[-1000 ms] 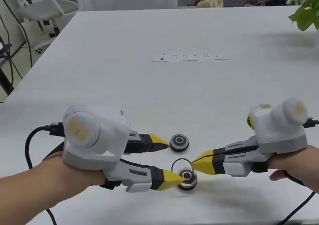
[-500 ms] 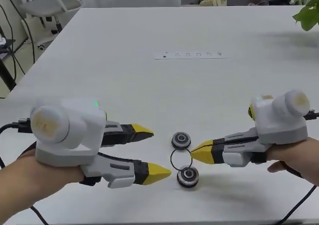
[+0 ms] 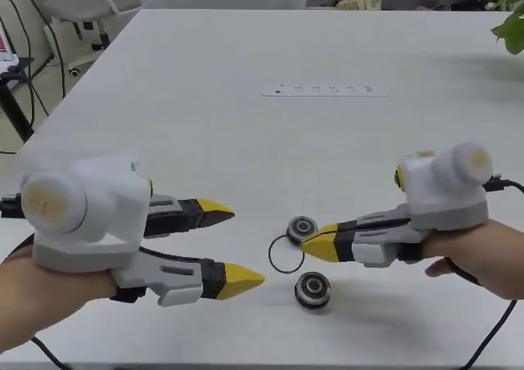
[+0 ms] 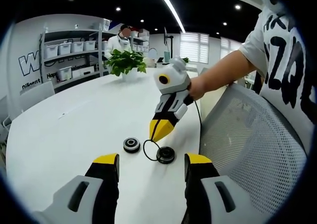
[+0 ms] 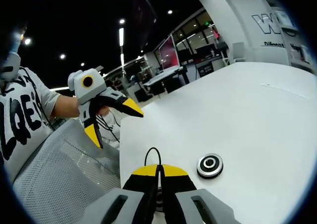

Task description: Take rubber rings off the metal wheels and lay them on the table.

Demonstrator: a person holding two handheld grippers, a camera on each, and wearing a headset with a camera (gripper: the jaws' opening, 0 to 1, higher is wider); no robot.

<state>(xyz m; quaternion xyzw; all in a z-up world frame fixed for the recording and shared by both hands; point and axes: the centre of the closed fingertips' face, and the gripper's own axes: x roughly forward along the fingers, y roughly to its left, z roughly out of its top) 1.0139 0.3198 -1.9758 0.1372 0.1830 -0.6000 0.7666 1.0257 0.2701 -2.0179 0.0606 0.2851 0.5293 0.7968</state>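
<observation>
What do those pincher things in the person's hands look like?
The left gripper and the right gripper each have a pale grey-white body, black jaws ending in pointed yellow tips, and a black cable trailing behind. The person wears a white short-sleeved T-shirt with black lettering.

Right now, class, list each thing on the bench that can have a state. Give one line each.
Left hand-held gripper: open, holding nothing.
Right hand-held gripper: shut on the rubber ring.
Rubber ring: off the wheels, pinched at one edge by the right hand-held gripper.
Near wheel: lying flat on the table, untouched.
Far wheel: lying flat, just behind the right hand-held gripper's tip.
</observation>
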